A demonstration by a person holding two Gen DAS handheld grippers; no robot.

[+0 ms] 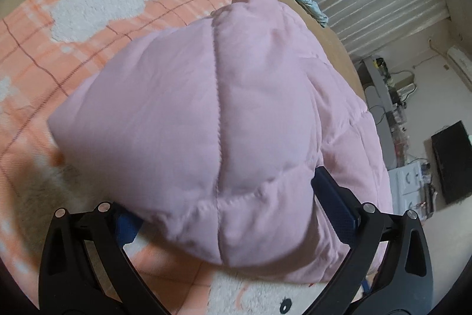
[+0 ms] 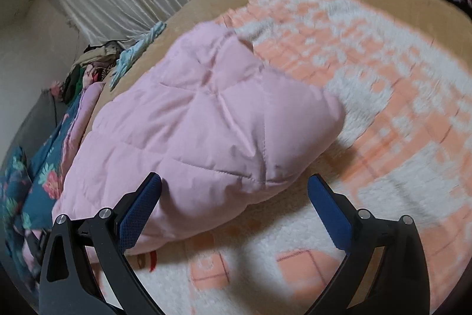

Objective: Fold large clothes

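On one blanket (image 2: 383,114), one pink jacket (image 2: 206,120), two open grippers.

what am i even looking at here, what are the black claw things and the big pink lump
The black claws are two hand-held grippers, one in each of a person's hands; no robot arm is involved. Each carries a wide-angle camera looking out along its two blue-padded fingers, which is why the pictures bulge. One picture comes from the left gripper, the other from the right gripper. The pink lump is a quilted padded coat, bunched up on an orange-and-white fluffy blanket spread over a bed. Both grippers are open. The left one's fingers sit on either side of a fold of the coat without pinching it; the right one holds nothing.
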